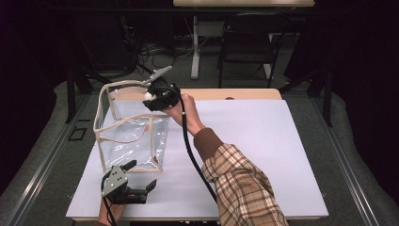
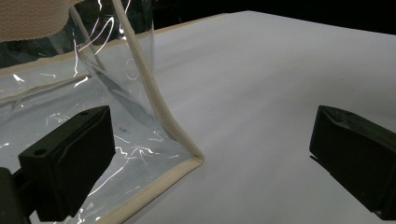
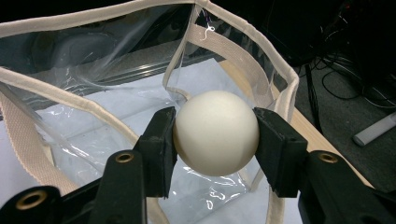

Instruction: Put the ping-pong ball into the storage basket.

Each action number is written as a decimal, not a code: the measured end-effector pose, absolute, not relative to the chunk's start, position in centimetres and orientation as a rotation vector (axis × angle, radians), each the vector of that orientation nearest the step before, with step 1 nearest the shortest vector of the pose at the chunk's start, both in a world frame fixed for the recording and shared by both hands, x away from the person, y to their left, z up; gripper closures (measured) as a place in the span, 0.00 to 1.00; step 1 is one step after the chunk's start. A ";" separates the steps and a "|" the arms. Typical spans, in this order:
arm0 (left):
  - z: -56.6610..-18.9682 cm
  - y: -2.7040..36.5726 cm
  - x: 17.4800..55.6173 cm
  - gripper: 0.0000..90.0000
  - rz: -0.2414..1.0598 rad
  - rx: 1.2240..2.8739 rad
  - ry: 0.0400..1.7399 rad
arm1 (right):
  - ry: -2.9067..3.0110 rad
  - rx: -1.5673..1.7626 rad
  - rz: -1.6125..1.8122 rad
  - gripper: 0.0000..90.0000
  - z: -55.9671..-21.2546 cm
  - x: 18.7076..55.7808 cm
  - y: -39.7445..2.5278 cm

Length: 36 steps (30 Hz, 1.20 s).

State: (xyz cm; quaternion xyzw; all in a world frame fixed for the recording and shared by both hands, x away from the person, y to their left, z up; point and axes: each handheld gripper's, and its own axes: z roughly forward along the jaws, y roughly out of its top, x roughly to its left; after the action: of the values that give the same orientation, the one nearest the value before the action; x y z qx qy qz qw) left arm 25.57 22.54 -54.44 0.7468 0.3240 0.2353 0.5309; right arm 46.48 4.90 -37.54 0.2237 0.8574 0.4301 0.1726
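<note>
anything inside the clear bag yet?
The bag looks empty: through its clear walls only the white table shows. The ball is above the opening, clamped in the right tongs. Glare hides parts of the bottom.

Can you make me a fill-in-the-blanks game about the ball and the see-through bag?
1. The right gripper holds a white ____ between its jaws.
2. The ball is held above the open top of the clear ____.
3. The left gripper has its jaws ____ and holds nothing.
4. The bag stands on the ____ table.

Missing words: ball; bag; open; white
</note>
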 end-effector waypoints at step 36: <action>-54.4 22.5 25.6 0.00 0.560 1.779 0.776 | 2.487 0.662 1.184 0.56 -38.6 47.1 6.8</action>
State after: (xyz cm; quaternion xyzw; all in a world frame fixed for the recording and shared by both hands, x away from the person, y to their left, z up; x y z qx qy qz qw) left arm 25.58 22.48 -54.44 0.7456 0.3253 0.2350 0.5320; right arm 47.14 6.83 -38.59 0.2308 0.8675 0.4129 0.1539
